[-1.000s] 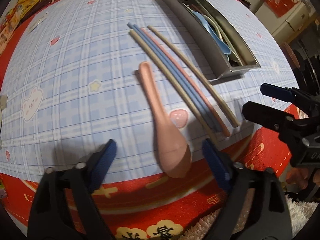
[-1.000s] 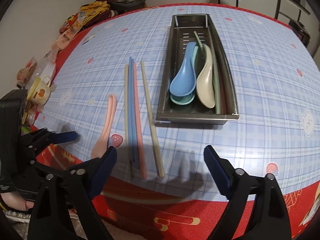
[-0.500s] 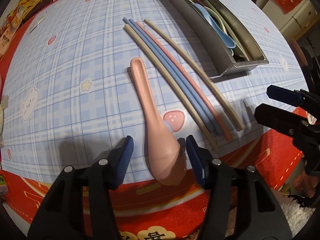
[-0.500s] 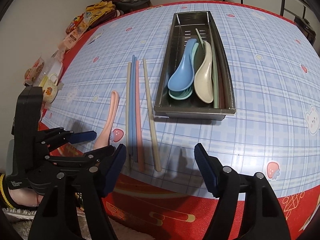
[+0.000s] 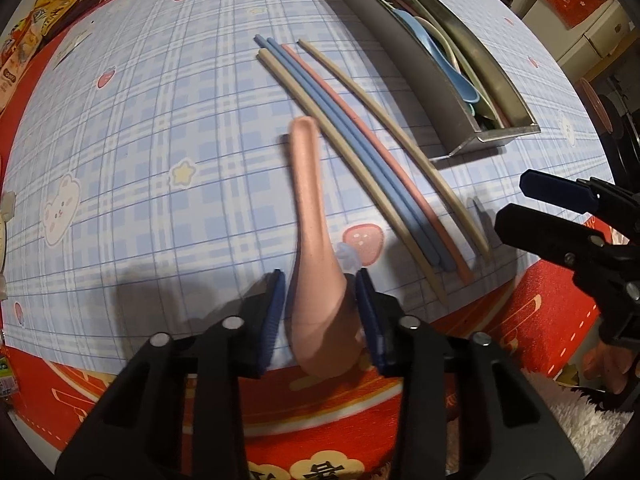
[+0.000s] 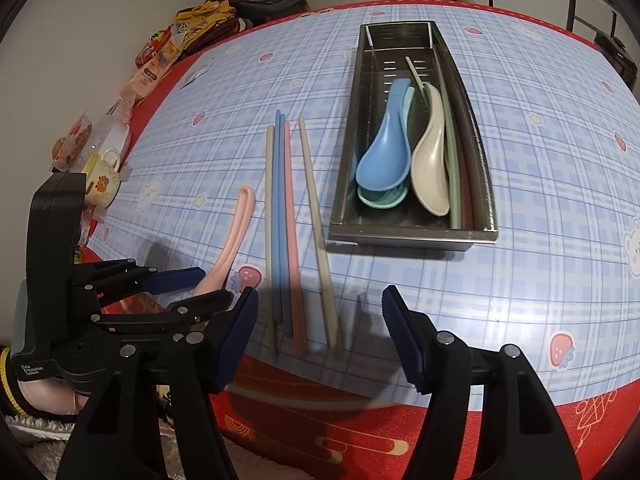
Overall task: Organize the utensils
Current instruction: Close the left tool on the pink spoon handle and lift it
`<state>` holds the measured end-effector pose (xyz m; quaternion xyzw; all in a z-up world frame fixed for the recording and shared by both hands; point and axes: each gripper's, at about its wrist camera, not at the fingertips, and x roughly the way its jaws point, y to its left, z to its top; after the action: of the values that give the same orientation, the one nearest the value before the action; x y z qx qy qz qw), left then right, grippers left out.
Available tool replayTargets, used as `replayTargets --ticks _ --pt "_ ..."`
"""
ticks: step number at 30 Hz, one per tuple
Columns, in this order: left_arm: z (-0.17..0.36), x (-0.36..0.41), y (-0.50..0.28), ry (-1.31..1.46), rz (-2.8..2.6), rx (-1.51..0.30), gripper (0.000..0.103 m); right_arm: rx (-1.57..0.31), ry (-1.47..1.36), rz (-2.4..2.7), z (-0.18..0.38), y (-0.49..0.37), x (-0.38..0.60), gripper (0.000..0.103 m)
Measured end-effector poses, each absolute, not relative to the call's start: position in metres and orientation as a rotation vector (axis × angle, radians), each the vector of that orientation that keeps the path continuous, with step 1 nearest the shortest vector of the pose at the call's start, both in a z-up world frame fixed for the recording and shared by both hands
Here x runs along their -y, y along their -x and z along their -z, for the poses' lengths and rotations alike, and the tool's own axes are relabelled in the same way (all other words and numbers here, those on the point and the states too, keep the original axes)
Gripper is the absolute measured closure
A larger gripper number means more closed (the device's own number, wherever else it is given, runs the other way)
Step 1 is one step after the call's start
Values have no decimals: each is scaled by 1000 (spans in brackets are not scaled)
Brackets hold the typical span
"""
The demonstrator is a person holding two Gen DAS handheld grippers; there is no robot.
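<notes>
Here the pink spoon (image 5: pixel 310 240) lies on the surface (image 5: pixel 140 140) near its front edge, bowl toward the person, handle running away toward the far side. The left claw (image 5: pixel 320 308) points steeply down at it, bowl between the two blue pads; jaws closing, narrow gaps showing on both sides, so not yet a grip as far as I can tell. Long axis of the spoon runs roughly along the claw's line of sight, so the pads close across the bowl's width.

Just right of the spoon: five chopsticks (image 6: pixel 284 220) lying parallel, four bunched, one tan stick slightly apart, all with near ends at the front edge. Right claw (image 6: pixel 320 328) hangs over those near ends, jaws wide and closing, nothing pressed between them; the tan stick sits within the span.

Tray (image 6: pixel 340 200), steel, stands further right and beyond, well apart from the spoon. It holds a blue spoon (image 6: pixel 386 148), a teal one beneath, a cream spoon (image 6: pixel 430 160) and some sticks along the right wall. Free floor remains at its far end.

Judgement: left hand is nearer the spoon; the carry must cross over the chopsticks and clear the tray's near wall. Bowl overhangs close to the front edge, so a slip could drop it off. Clutter lies only at the far left rim.
</notes>
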<state>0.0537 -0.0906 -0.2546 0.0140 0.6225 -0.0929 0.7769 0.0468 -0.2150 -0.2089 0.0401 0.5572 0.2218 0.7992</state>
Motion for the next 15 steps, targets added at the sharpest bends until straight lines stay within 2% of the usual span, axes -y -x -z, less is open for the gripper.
replayTargets --ticks 15 --pt "234 10 -57 119 147 -1294 70 -1186 -85 -492 203 -54 182 42"
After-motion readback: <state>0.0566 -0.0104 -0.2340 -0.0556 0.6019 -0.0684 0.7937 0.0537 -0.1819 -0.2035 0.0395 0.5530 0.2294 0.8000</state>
